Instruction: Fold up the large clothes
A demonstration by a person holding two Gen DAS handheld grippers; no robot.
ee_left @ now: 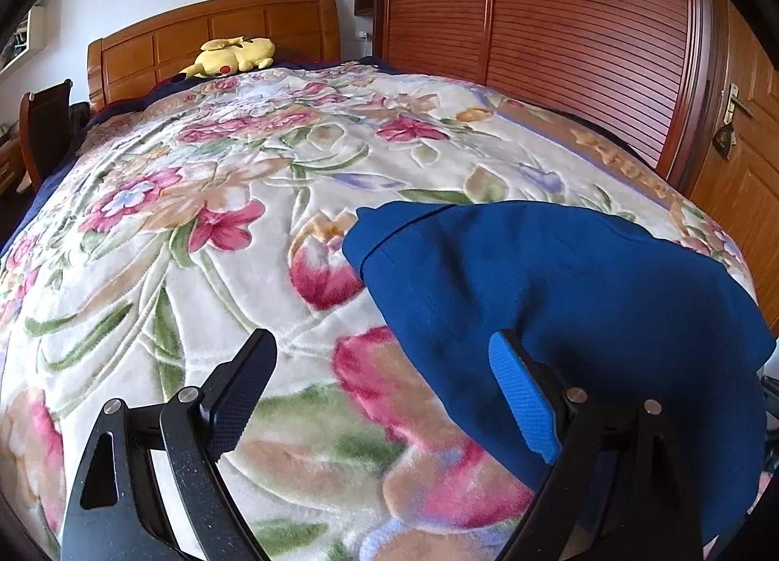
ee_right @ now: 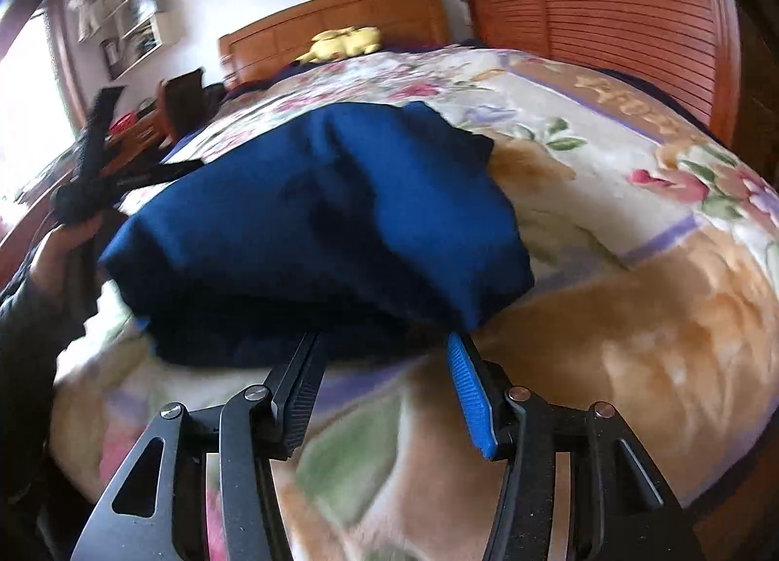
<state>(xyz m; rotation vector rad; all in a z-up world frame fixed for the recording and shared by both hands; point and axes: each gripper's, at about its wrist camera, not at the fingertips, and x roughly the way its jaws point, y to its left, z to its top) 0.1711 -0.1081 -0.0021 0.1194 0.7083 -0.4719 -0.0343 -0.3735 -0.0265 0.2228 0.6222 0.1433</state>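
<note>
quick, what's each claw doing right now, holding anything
left claw: open, holding nothing, beside the blue garment
right claw: open at the garment's near edge, gripping nothing

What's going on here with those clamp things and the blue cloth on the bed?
A person is folding a blue garment on a bed covered by a floral blanket, using a hand-held gripper in each hand. The garment lies in a folded bundle. The left gripper is open over the blanket beside it, holding nothing. The right gripper has its jaws apart at the bundle's near edge, its fingertips tucked under the cloth.
</note>
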